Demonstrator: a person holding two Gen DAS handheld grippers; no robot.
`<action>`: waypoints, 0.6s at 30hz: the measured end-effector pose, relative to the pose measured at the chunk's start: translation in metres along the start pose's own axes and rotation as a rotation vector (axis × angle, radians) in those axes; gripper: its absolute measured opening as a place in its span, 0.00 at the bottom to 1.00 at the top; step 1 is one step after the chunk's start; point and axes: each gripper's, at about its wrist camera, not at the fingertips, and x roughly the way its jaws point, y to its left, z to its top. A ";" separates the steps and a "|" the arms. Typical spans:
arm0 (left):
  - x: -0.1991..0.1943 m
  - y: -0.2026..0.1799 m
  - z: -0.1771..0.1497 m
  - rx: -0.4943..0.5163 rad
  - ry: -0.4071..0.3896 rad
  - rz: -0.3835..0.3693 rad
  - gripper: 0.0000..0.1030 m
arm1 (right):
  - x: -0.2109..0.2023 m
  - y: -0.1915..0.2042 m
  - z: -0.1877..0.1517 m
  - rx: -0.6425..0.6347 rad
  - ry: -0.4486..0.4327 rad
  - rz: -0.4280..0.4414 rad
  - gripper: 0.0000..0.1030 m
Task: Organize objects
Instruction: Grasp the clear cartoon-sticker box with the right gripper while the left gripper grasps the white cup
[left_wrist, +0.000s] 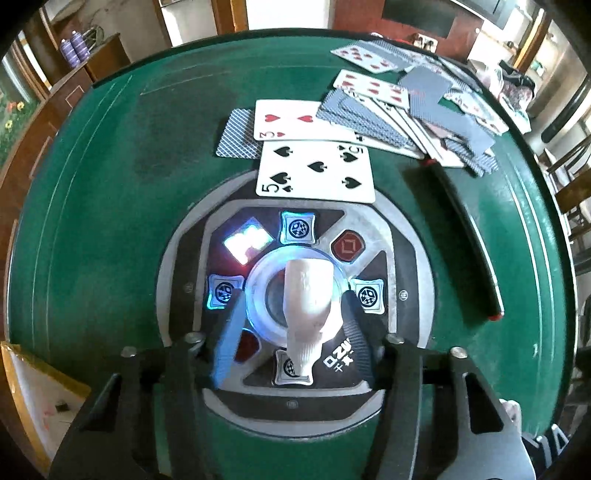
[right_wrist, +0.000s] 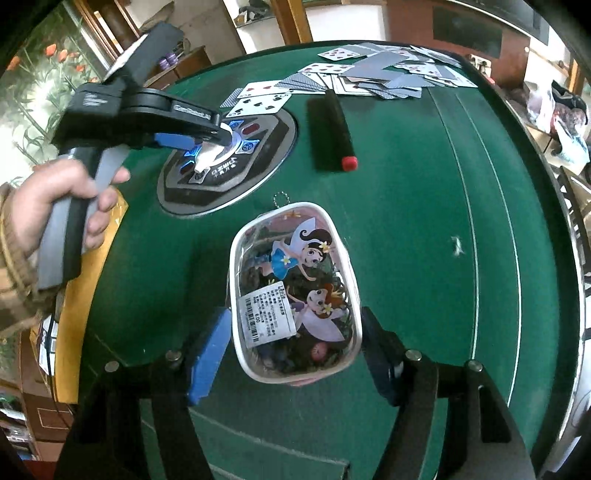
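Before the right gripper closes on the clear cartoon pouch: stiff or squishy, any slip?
The pouch is probably soft: clear film walls, piped rim, loose contents inside, so it may bulge when squeezed. The glossy film may slip on the pads. It looks light and lies flat, unlikely to roll.

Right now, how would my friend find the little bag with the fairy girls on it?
Start at the green table and find the round control panel in its middle. Just this side of it lies the clear pouch, between the right gripper's fingers. Only it has cartoon fairies, a white rim and a barcode sticker.
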 end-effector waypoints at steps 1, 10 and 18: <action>0.002 -0.001 -0.001 0.004 0.004 0.005 0.40 | -0.001 -0.001 -0.001 0.002 -0.001 -0.002 0.67; -0.002 -0.010 -0.011 0.050 0.002 0.045 0.25 | -0.002 -0.004 -0.004 0.021 -0.012 -0.014 0.67; -0.026 -0.005 -0.038 0.110 -0.035 0.058 0.25 | -0.003 -0.001 -0.006 0.034 -0.005 -0.015 0.67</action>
